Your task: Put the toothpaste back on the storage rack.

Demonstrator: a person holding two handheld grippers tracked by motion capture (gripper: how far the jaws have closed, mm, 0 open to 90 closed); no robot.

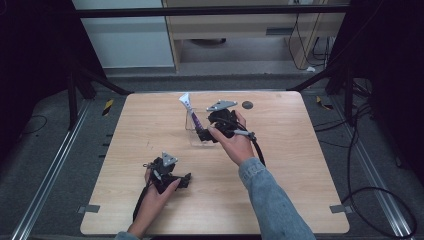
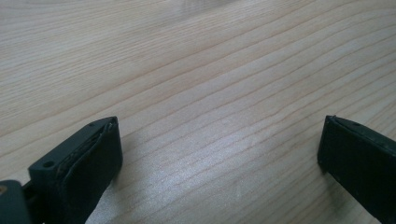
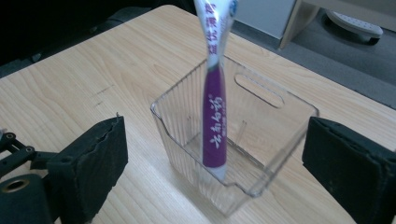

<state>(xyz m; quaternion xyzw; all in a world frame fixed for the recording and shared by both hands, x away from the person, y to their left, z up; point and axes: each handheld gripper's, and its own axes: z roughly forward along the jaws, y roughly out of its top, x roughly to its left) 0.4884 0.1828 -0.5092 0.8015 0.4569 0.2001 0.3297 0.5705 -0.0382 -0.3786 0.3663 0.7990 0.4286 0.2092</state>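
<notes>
A clear ribbed plastic bin [image 1: 196,131] stands on the wooden table [image 1: 290,165] at centre back. A purple and white tube [image 1: 189,107] stands upright in it, leaning a little, its white end sticking out above the rim. In the right gripper view the tube [image 3: 214,116] rests on the floor of the bin [image 3: 275,100]. My right gripper [image 3: 215,128] is open, its jaws set wide in front of the bin and touching nothing; in the high view it [image 1: 204,134] sits just right of the bin. My left gripper [image 1: 186,180] rests near the front left, open over bare wood [image 2: 219,123].
A small dark round disc [image 1: 247,105] lies on the table behind the right hand. A black cable [image 1: 260,152] trails from the right gripper along the sleeve. Black frame legs stand beyond the table's far corners.
</notes>
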